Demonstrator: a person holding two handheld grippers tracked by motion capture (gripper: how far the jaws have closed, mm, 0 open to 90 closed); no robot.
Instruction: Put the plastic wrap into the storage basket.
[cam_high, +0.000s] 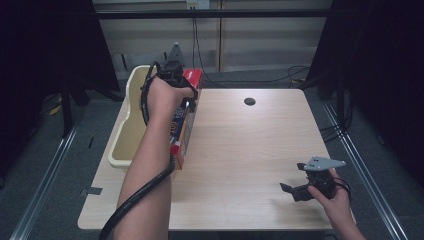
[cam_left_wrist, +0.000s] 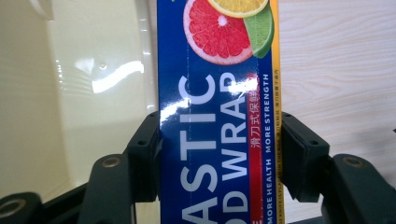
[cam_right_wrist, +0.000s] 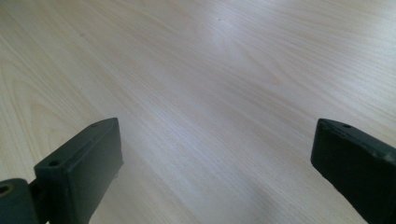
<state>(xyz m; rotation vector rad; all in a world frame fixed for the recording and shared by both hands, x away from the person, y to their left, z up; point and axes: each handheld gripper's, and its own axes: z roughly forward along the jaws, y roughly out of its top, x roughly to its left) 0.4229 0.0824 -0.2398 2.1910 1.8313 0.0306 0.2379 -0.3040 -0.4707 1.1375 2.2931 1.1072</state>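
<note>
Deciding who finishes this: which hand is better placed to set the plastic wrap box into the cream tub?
Left. The left gripper is already clamped on the plastic wrap box, right beside the cream tub. The right gripper sits open over bare table at the far near corner.

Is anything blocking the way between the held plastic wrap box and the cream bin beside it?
Nothing visible does. The left gripper is clamped on the plastic wrap box, right next to the open cream bin, whose visible inside looks bare.

We see a blue plastic wrap box (cam_left_wrist: 217, 140) with white lettering, red stripe, citrus slices; at nine o'clock, a cream tub (cam_left_wrist: 70, 116); pale woodgrain table (cam_right_wrist: 210, 70).
</note>
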